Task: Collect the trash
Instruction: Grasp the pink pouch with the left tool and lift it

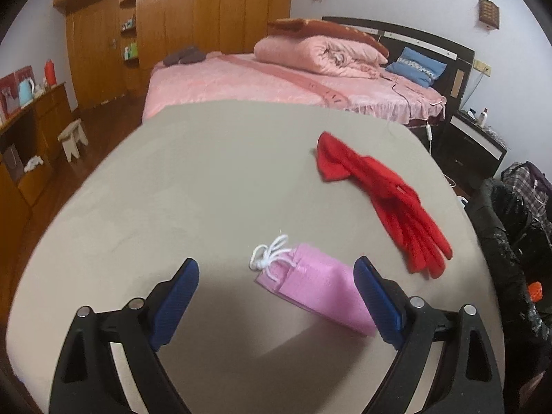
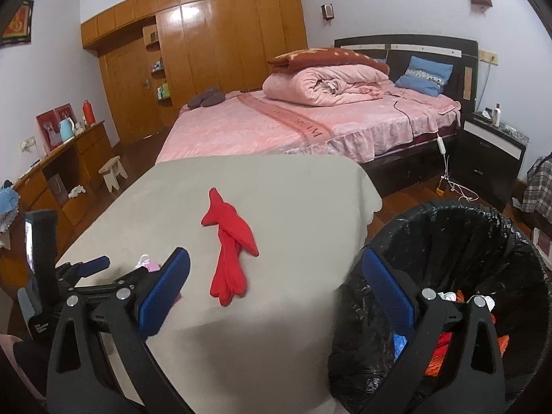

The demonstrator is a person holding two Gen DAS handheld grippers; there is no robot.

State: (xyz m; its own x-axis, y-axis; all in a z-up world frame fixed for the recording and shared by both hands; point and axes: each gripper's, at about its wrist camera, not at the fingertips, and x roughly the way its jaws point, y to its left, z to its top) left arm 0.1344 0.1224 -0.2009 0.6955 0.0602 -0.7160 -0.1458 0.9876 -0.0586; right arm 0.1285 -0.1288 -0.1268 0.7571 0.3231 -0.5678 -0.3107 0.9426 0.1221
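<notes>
**Table and bin, both hand-held grippers spread**

1. Left hand-held gripper (image 1: pixel 276 296): I hold it low over the table (image 1: pixel 193 179), its blue pads (image 1: pixel 176 300) spread wide with nothing between them touching either pad that I can confirm. In the right wrist view it shows at 9 o'clock, low over the table's near left part.

2. Pink pouch (image 1: pixel 321 289): lies flat on the table between my left pads, nearer the right-hand one; its far end sits just beside or against that pad, and I cannot tell which. A white cord (image 1: pixel 270 257) is bunched at its 11 o'clock end. In the right wrist view only a pink-and-white scrap of it shows behind the left hand-held gripper.

3. Red glove (image 1: pixel 383 196): lies flat on the table at 1 o'clock from my left hand-held gripper, fingers pointing toward me, well apart from the pouch. In the right wrist view it lies at 11 o'clock from centre.

4. Right hand-held gripper (image 2: pixel 276 289): spread wide and empty, poised over the table's near right corner; its right-hand pad stands over the bin's rim.

5. Bin (image 2: pixel 459 238): lined with a black bag, standing just beside the table at 3 o'clock. Red, orange, blue and white scraps lie inside.

6. Surroundings: a bed (image 2: pixel 276 127) with pink covers at 12 o'clock beyond the table, a wooden wardrobe (image 2: pixel 207 45) behind it, a dark nightstand (image 2: pixel 490 158) at 2 o'clock.
</notes>
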